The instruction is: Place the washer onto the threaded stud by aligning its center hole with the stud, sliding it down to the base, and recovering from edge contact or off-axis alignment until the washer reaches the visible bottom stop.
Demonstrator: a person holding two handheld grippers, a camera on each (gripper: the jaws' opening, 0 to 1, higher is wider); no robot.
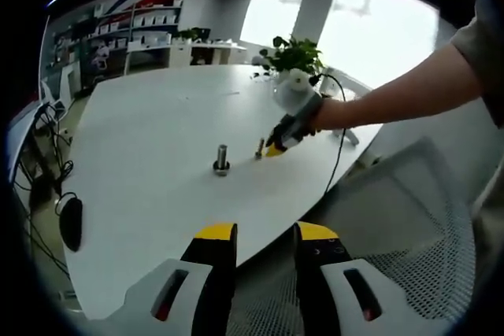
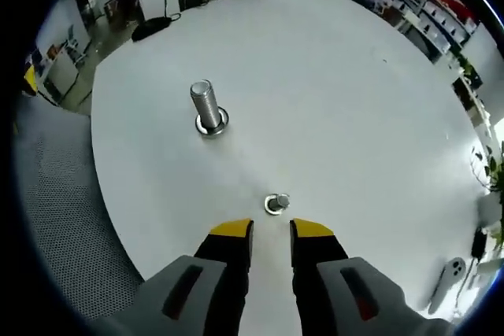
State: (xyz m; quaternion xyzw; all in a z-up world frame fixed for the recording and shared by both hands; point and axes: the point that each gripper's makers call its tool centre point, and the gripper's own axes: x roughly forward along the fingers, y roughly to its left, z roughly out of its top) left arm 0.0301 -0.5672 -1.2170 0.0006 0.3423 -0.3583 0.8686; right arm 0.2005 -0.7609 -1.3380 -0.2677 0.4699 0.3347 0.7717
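A threaded steel stud [image 2: 203,102] stands upright on the white round table [image 2: 339,100], with a flat metal ring around its foot. A small washer-like metal piece [image 2: 276,204] lies on the table just ahead of my right gripper [image 2: 272,232], whose yellow-tipped jaws are open with nothing between them. In the left gripper view the stud [image 1: 221,156] is at mid-table. The small piece [image 1: 259,147] sits to its right, with the right gripper [image 1: 276,147] held by a person's hand just behind it. My left gripper [image 1: 265,235] hangs open over the table's near edge.
A black mouse [image 1: 71,222] lies near the table's left edge. A potted plant [image 1: 293,57] and a black cable [image 1: 339,155] are at the far right side. A mesh chair [image 1: 409,210] stands below the table edge. A white handset [image 2: 450,273] lies near the rim.
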